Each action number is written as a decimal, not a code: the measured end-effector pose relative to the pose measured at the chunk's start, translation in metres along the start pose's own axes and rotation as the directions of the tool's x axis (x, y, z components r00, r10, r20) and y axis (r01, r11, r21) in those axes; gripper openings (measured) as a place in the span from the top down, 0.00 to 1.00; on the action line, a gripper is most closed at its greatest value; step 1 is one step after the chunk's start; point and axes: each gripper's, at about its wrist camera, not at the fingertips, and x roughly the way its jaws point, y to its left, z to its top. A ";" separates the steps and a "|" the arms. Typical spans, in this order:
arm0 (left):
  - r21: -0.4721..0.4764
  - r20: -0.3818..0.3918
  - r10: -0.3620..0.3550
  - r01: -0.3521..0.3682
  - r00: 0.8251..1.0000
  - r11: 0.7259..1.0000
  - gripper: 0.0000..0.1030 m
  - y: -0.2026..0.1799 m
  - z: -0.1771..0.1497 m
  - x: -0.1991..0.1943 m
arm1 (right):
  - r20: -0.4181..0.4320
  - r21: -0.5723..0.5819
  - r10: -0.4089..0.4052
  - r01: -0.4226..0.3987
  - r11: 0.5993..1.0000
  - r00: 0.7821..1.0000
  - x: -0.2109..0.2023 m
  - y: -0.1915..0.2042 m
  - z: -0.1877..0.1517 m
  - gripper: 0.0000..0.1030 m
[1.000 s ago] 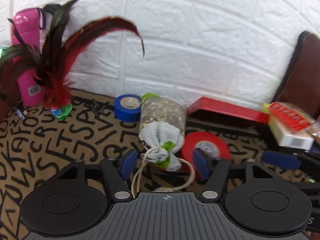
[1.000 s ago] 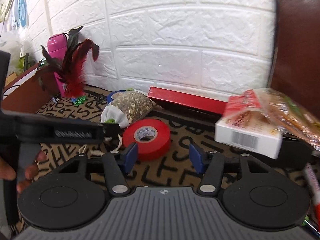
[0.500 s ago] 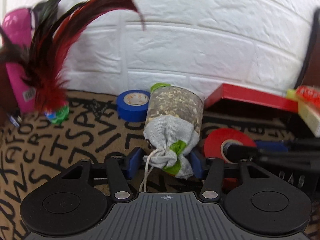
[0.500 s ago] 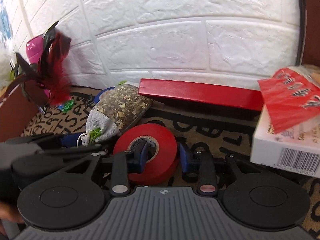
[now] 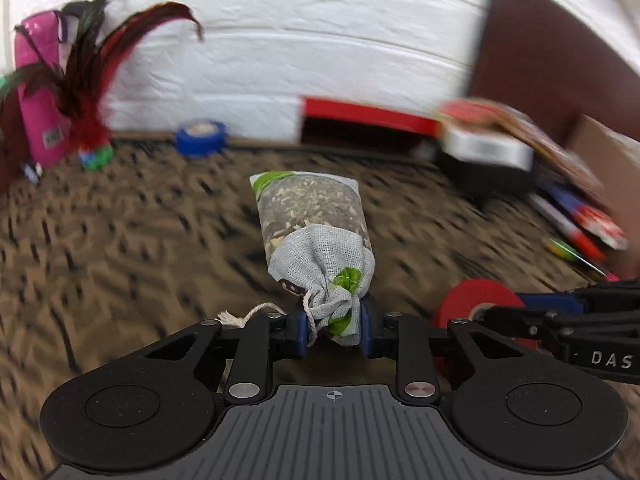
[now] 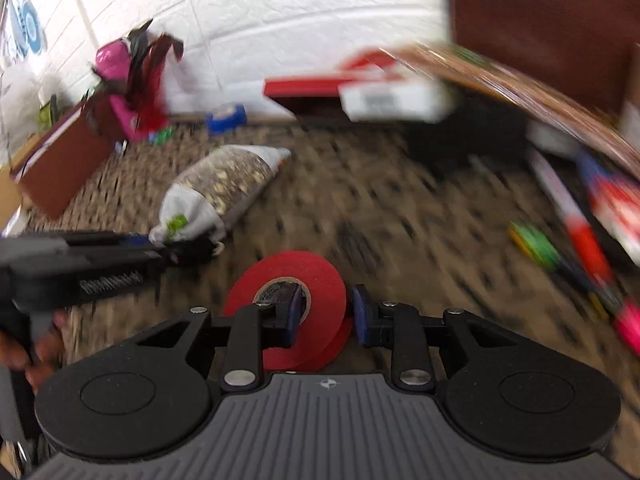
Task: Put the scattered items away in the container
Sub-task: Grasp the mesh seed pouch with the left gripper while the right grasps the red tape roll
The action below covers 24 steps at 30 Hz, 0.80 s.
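Now the left gripper (image 5: 334,330) is pinching the gathered cloth neck of a small drawstring pouch (image 5: 316,236); its jaws have just been closing, and the blue pads are pressing on the cloth from both sides. The pouch is pointing away from the camera over the letter-patterned mat (image 5: 120,232), its clear part showing a grainy filling, and its string is trailing left over the gripper. The right gripper (image 6: 326,316) has also just been closing: one pad is sitting inside the core of the red tape roll (image 6: 296,280), the other is against the roll's outer face, so the ring's wall is being squeezed between them. From the right wrist view, the pouch is lying to the left of the roll. A blue tape roll (image 5: 200,138) is lying near the white brick wall (image 5: 320,40), beside a feather toy (image 5: 90,92) and a pink bottle (image 5: 38,92). Everything is heavily blurred.
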 end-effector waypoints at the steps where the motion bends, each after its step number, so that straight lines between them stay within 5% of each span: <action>1: 0.008 -0.007 -0.021 0.021 1.000 1.000 0.80 -0.010 -0.012 -0.009 | -0.009 0.022 -0.001 0.001 1.000 1.000 -0.013 -0.009 -0.013 0.72; 10: 0.043 -0.064 -0.114 0.117 0.991 0.992 0.72 -0.074 -0.104 -0.074 | 0.006 0.083 -0.122 0.121 0.989 0.993 -0.124 -0.038 -0.116 0.72; 12: 0.038 -0.060 -0.093 0.095 0.994 0.995 0.45 -0.083 -0.108 -0.079 | 0.019 0.078 -0.140 0.139 0.987 0.990 -0.136 -0.040 -0.124 0.71; 16: 0.064 0.002 -0.029 0.029 1.000 0.998 0.24 -0.099 -0.100 -0.084 | 0.060 0.073 -0.165 0.160 0.984 0.985 -0.142 -0.041 -0.123 0.69; 24: 0.045 -0.031 0.049 -0.048 0.998 0.998 0.18 -0.102 -0.082 -0.060 | 0.037 0.048 -0.148 0.146 0.988 0.988 -0.127 -0.042 -0.134 0.52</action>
